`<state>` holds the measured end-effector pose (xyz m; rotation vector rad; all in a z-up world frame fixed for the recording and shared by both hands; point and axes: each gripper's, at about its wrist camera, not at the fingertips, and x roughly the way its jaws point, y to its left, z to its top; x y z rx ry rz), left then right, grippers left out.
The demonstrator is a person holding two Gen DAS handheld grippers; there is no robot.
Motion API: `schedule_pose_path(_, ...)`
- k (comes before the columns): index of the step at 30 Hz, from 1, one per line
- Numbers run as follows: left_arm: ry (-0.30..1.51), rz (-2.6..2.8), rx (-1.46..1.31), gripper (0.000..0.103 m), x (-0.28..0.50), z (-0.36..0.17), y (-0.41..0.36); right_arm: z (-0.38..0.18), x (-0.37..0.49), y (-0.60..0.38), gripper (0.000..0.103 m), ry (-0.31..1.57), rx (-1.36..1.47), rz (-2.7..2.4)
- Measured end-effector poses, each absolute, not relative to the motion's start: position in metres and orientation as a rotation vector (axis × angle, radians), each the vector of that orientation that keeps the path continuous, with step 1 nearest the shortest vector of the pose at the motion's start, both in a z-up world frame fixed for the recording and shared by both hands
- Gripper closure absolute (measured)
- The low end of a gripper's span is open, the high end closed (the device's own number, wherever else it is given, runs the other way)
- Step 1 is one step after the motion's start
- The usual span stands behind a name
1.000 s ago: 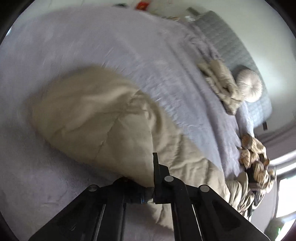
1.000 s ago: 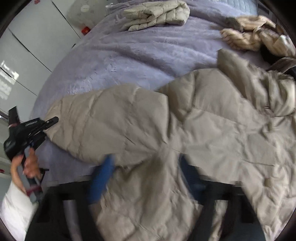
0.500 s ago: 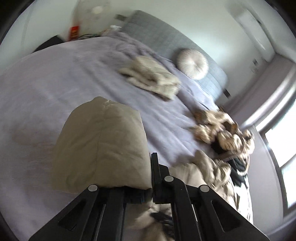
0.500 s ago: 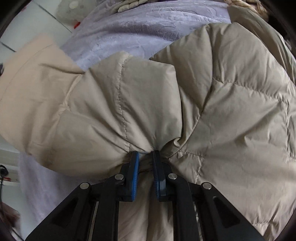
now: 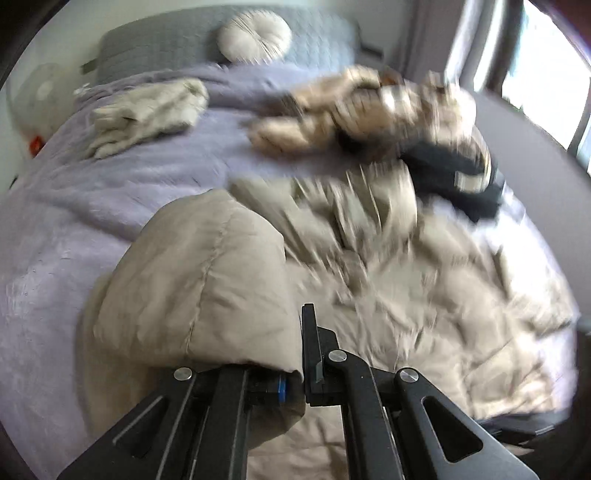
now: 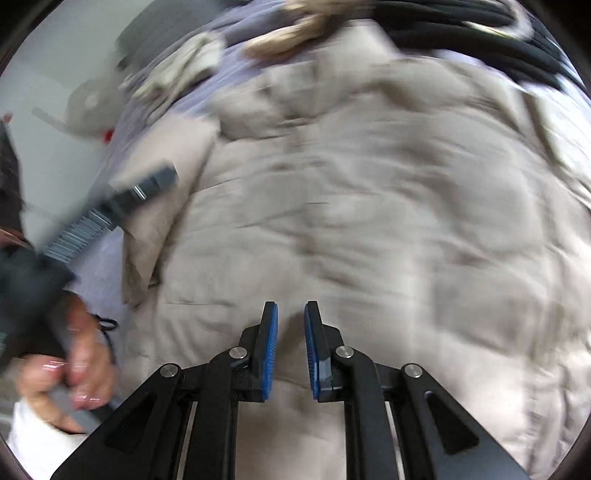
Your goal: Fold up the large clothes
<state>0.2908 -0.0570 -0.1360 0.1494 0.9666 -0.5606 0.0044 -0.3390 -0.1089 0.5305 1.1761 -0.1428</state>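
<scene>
Beige quilted fabric fills both views: the jacket (image 6: 369, 206) lies spread over the lilac bedspread (image 5: 74, 192), its body flat and rumpled across the near half of the bed. My left gripper (image 5: 301, 384) is pressed together on the end of a sleeve (image 5: 199, 288), which puffs up in front of the camera and hangs over the jacket's near edge. A strip of fabric sits pinched between the black finger and the blue pad.

My right gripper (image 6: 290, 350) hovers above the jacket's body with its blue pads (image 6: 269, 354) a narrow gap apart. Nothing is between them; I see only the fabric lying below the gap. From this side the left gripper (image 6: 147, 188) shows as a blurred dark bar over the sleeve at the jacket's left edge, and my left hand (image 6: 74, 369) grips its handle lower down.

Farther up the bed a folded pale garment (image 5: 147, 110) rests on the bedspread, well apart from the jacket. A pile of tan and black clothes (image 5: 388, 118) sits just beyond the jacket's collar. A round white cushion (image 5: 255, 35) leans against the grey headboard (image 5: 155, 44). Much of both views is smeared by motion blur.
</scene>
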Motion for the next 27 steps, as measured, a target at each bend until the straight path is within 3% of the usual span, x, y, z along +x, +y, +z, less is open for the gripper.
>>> schedule_pose_path(4,1.018,-0.501,0.291,0.097,0.273,-0.169,-0.082,-0.105,-0.007,-0.367,0.087,1.165,0.558,-0.196)
schedule_pose_path(9,0.986,-0.495,0.390,0.096,0.252,-0.167,-0.082,-0.104,-0.001,-0.381,0.085,1.162,0.592,-0.195)
schedule_pose_path(10,0.988,-0.490,0.395,0.091,0.249,-0.165,-0.075,-0.103,0.002,-0.381,0.085,1.161,0.588,-0.193)
schedule_pose_path(11,0.985,-0.485,0.391,0.078,0.246,-0.162,-0.071,-0.102,0.001,-0.382,0.085,1.160,0.584,-0.191)
schedule_pose_path(12,0.982,-0.483,0.380,0.032,0.242,-0.159,-0.065,-0.100,0.004,-0.381,0.084,1.159,0.579,-0.185)
schedule_pose_path(13,0.972,-0.471,0.371,0.000,0.239,-0.154,-0.058,-0.099,0.007,-0.379,0.078,1.161,0.571,-0.175)
schedule_pose_path(16,0.921,-0.456,0.369,0.000,0.239,-0.140,-0.038,-0.091,0.004,-0.375,0.040,1.156,0.513,-0.146)
schedule_pose_path(17,0.916,-0.443,0.368,0.000,0.241,-0.136,-0.031,-0.086,0.017,-0.363,0.033,1.147,0.470,-0.130)
schedule_pose_path(20,0.862,-0.362,0.306,0.000,0.244,-0.122,0.009,-0.073,0.036,-0.327,0.020,1.115,0.329,-0.076)
schedule_pose_path(27,1.021,0.027,0.035,0.000,0.301,-0.159,0.137,-0.092,0.103,-0.200,0.012,1.087,-0.261,0.020)
